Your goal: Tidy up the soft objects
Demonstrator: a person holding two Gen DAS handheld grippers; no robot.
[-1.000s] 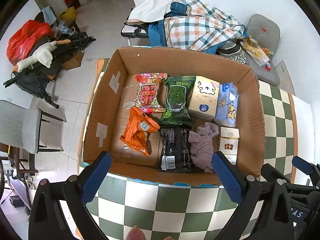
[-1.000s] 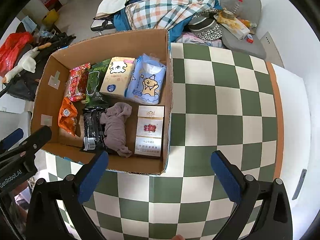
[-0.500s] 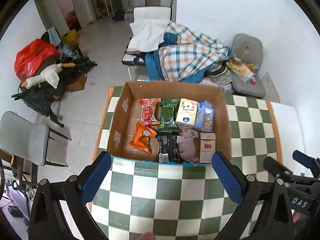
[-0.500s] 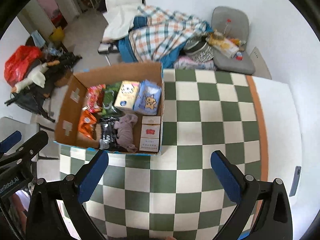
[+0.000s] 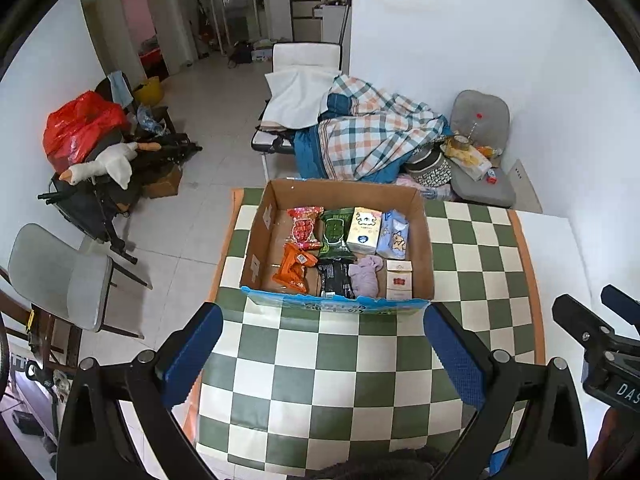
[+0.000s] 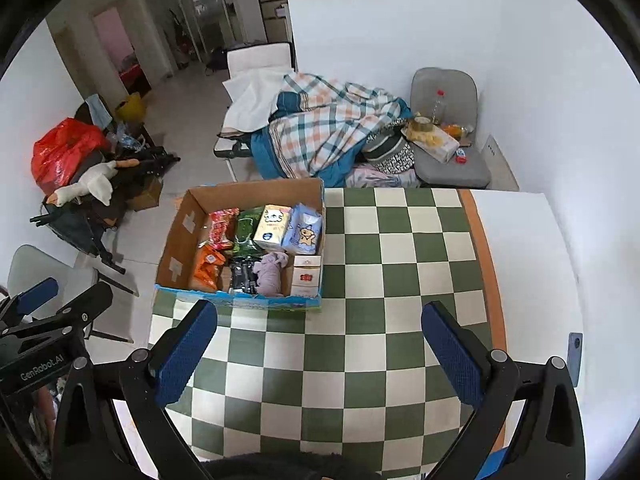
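Both tools hang above the checkered worktop (image 5: 360, 360), clear of everything. The left tool (image 5: 322, 344) has its blue pads spread wide with nothing between them; the right tool (image 6: 320, 340) is spread just as wide and also empty. The cardboard box (image 5: 424, 232) sits at the worktop's far left corner. Inside, along its near wall, a lilac cloth (image 5: 366, 276) lies between a black packet (image 5: 335, 279) and a white carton (image 5: 398, 280).
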